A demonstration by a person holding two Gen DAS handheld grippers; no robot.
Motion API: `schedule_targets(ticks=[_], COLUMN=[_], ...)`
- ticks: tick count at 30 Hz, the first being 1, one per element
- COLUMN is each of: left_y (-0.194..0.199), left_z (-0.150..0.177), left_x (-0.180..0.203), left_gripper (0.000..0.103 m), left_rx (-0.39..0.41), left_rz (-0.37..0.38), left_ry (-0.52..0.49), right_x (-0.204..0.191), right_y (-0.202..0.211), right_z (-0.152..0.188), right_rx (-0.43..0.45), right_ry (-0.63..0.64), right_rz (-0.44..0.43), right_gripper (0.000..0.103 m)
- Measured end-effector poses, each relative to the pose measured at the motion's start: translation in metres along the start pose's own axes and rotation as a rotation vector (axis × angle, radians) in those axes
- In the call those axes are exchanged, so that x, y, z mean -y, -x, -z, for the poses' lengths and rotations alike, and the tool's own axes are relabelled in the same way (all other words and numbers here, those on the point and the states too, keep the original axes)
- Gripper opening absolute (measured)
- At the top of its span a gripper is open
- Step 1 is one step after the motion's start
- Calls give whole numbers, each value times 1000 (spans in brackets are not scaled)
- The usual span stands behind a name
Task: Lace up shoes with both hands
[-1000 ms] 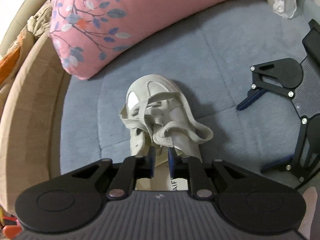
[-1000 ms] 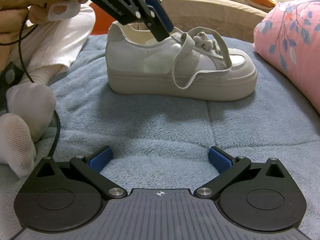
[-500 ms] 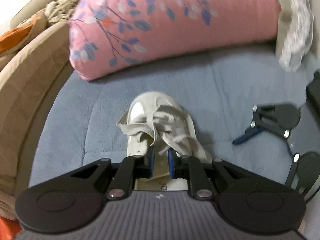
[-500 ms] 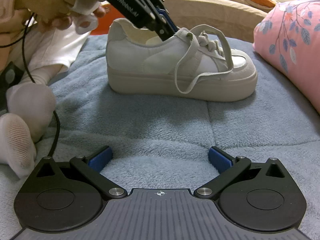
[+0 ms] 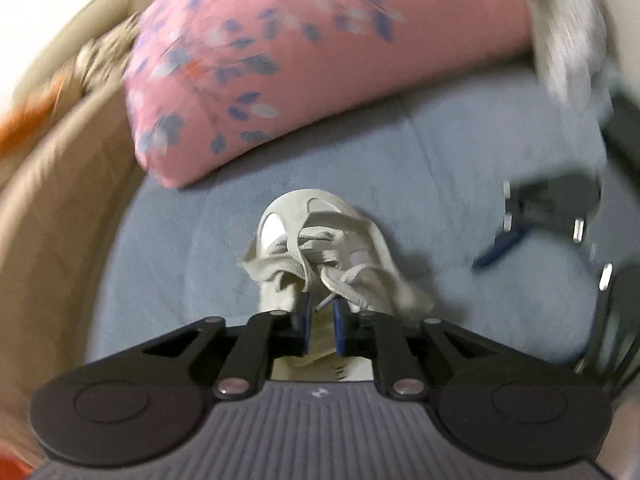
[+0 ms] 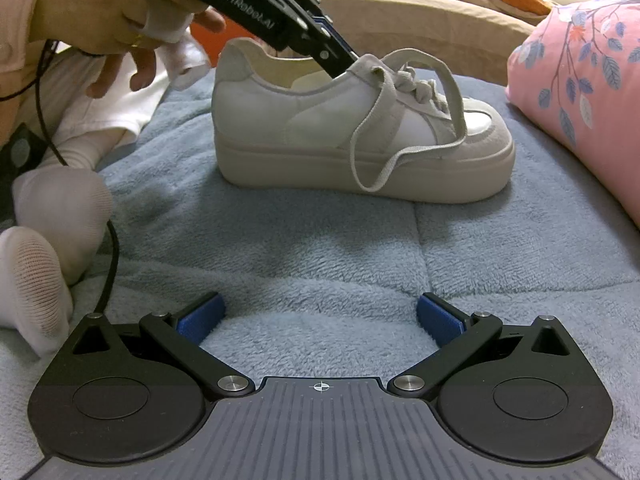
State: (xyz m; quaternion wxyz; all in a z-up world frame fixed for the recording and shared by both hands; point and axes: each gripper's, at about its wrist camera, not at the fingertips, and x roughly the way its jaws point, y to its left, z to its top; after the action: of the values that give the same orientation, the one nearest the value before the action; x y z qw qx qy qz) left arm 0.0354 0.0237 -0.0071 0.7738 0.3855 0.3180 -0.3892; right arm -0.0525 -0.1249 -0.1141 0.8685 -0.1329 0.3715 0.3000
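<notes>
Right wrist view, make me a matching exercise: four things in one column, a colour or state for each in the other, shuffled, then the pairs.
Things:
1. shoe
2. pillow
3. right gripper
4. blanket

Descriptions:
A. pink with blue leaves
B. fingers spread wide
C. grey-blue and fuzzy
D. off-white, upright on its sole

Pairs: 1-D, 2-A, 3-B, 4-C

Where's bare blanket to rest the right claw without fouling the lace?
Free: the blanket between the open right claw and the shoe. Crowded: left, by the socked feet and cable; right, the pink pillow. A lace loop hangs down the shoe's near side.
</notes>
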Motion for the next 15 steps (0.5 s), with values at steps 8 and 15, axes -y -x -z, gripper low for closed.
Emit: schedule_targets(ticks=[8, 15], left_y=[-10, -7], left_z=[-18, -15], left_x=[36, 41], left_gripper=[16, 18], left_rx=[-114, -94], left_rz=[-78, -73], left_ry=[-365, -413], right_x=[0, 0], right_y=[0, 0], right_z=[0, 0], right_rx=[0, 0], right_ry=[0, 0], right_rz=[0, 0], right_gripper=[103, 103])
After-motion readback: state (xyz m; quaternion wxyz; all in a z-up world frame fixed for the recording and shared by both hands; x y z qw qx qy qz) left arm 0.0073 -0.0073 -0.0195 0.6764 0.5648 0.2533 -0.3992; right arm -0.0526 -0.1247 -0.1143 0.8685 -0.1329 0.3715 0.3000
